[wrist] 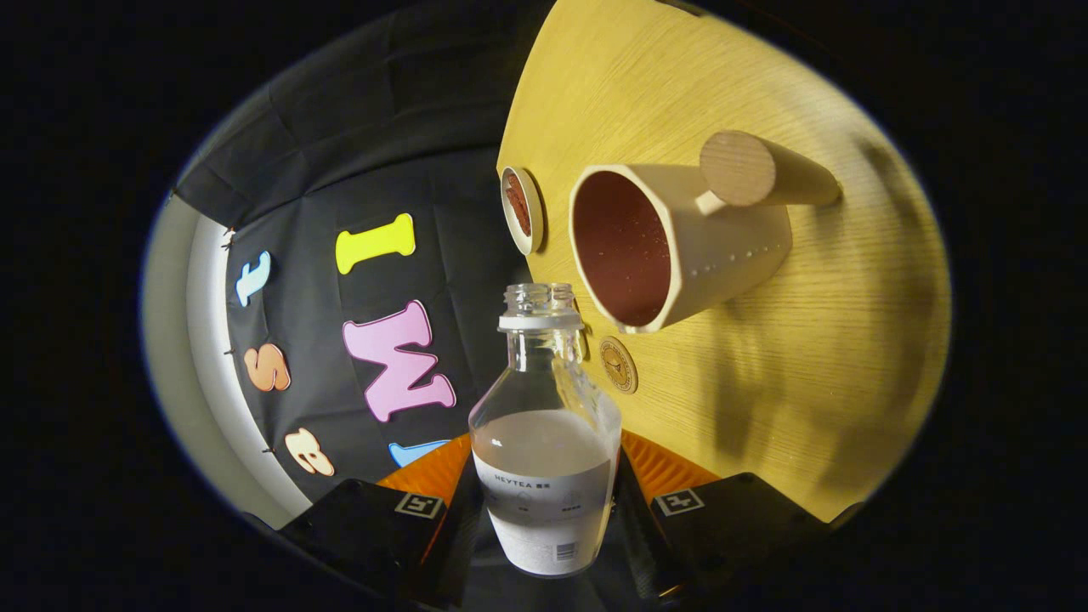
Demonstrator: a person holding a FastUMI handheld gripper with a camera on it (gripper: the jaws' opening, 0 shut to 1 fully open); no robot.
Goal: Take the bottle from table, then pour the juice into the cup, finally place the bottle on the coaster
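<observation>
My gripper point(544, 489) is shut on a clear, uncapped bottle point(544, 425), gripping its labelled lower body between both fingers. Whitish juice fills roughly the lower half of the bottle. The whole view is rolled sideways, so the wooden table point(807, 357) stands like a wall beside the bottle. A cream cup point(680, 246) with a reddish-brown inside and a round wooden handle point(739, 168) rests on the table, just beyond the bottle's open neck point(540, 304). A small round wooden coaster point(618, 364) lies on the table between the bottle's shoulder and the cup. No juice is running from the neck.
A small white-rimmed round dish point(520, 210) with a brown inside sits at the table's edge beyond the cup. The booth's black cloth wall point(340, 280) hangs past that edge. Bare tabletop stretches on the far side of the cup.
</observation>
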